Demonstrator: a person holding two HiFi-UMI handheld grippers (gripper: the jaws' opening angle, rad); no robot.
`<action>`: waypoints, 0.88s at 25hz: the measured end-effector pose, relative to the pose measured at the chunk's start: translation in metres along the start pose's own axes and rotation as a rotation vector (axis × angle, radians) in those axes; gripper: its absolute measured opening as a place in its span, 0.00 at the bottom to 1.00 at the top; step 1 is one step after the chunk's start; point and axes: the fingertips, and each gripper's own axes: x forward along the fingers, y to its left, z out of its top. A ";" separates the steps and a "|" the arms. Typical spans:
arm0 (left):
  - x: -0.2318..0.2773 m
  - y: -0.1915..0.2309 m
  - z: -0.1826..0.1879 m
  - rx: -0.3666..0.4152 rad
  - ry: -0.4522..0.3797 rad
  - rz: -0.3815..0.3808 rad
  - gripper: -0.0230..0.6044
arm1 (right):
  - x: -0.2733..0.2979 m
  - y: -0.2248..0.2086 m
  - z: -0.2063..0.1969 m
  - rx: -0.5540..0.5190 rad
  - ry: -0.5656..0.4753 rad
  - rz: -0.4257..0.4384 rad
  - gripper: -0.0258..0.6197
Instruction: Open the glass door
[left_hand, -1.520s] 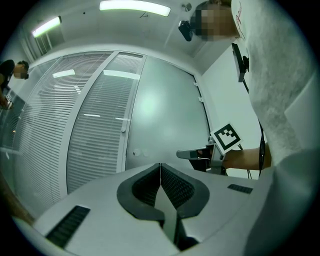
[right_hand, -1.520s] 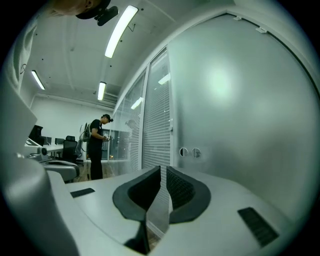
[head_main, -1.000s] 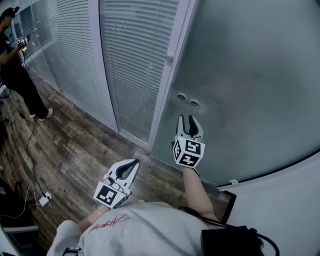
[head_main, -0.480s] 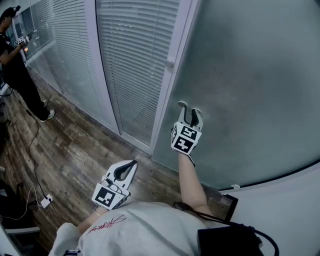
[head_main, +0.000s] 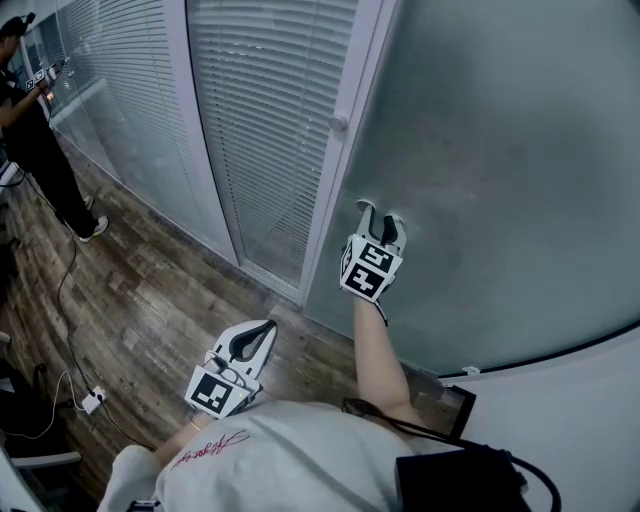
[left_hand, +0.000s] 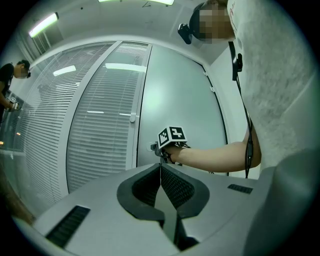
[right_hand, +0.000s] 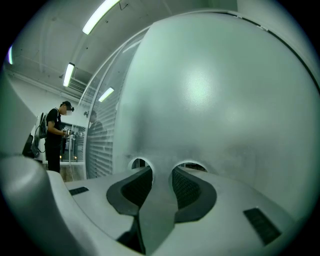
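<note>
The frosted glass door (head_main: 500, 150) fills the right half of the head view. My right gripper (head_main: 381, 215) is stretched out to it and stands open, fingertips against the glass where they hide the door's two round holes. In the right gripper view each fingertip (right_hand: 147, 171) overlaps one hole (right_hand: 139, 163), and the strip of glass between the holes lies between the jaws, untouched by the pads. Whether the tips reach into the holes I cannot tell. My left gripper (head_main: 265, 328) hangs back low over the floor, shut and empty; its view shows the jaws (left_hand: 160, 166) pressed together.
Left of the door stands a white frame post (head_main: 340, 122) with a small knob, then glass panels with blinds (head_main: 270, 120). A person (head_main: 30, 130) stands far left on the wooden floor. A cable and power strip (head_main: 88, 400) lie lower left. A white curved wall (head_main: 580, 400) borders the right.
My right gripper has moved forward to the door and now covers the two holes that showed ahead of it a second ago. The left gripper has hardly shifted.
</note>
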 end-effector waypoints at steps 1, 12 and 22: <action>0.000 0.000 0.000 0.001 0.000 0.001 0.07 | 0.000 0.000 0.000 0.002 0.002 0.004 0.24; -0.002 -0.003 -0.001 -0.008 0.001 -0.007 0.07 | -0.008 0.003 0.000 -0.005 -0.005 0.011 0.24; -0.011 -0.008 -0.005 -0.020 -0.005 0.003 0.07 | -0.019 0.007 -0.001 -0.004 -0.014 0.030 0.24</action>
